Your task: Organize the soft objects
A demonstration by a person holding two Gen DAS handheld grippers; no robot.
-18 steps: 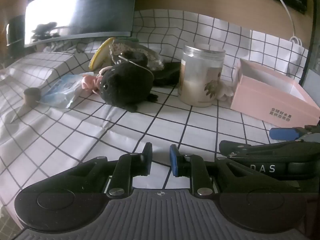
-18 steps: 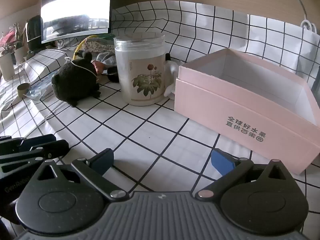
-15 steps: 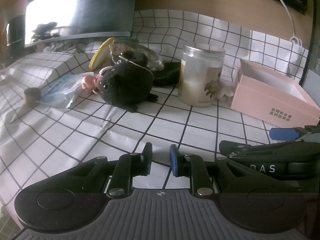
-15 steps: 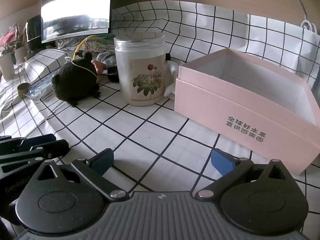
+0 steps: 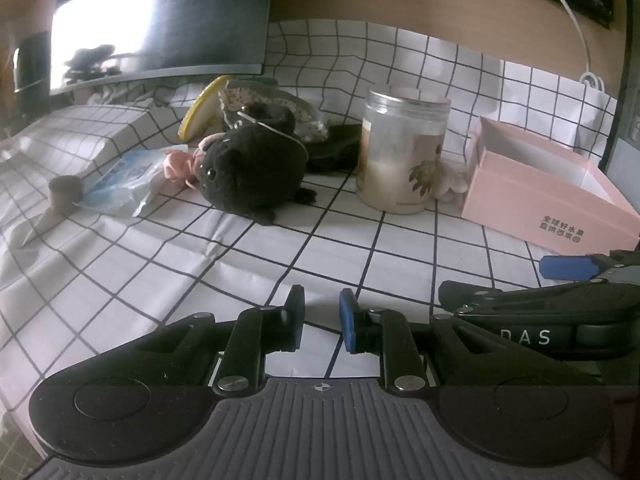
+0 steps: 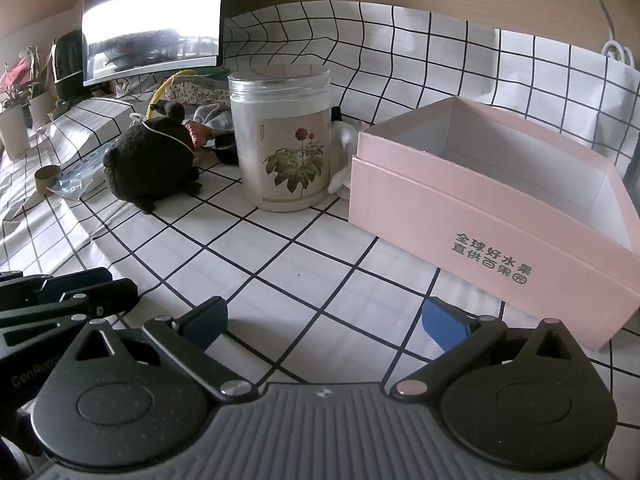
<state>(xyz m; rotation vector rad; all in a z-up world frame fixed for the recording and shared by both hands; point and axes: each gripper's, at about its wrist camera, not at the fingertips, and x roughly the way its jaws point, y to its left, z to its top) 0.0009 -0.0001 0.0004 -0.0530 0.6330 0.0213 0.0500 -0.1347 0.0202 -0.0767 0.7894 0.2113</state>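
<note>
A black plush toy lies on the checked cloth at the back, also in the right wrist view. A small pink soft toy lies at its left and a white soft toy sits behind the jar. An open, empty pink box stands at the right, also in the left wrist view. My left gripper is nearly shut and empty, low over the cloth. My right gripper is open and empty, just right of the left one.
A clear jar with a flower label stands between the plush and the box. A blue plastic packet, a small brown cap, a patterned pouch and a monitor lie at the back left.
</note>
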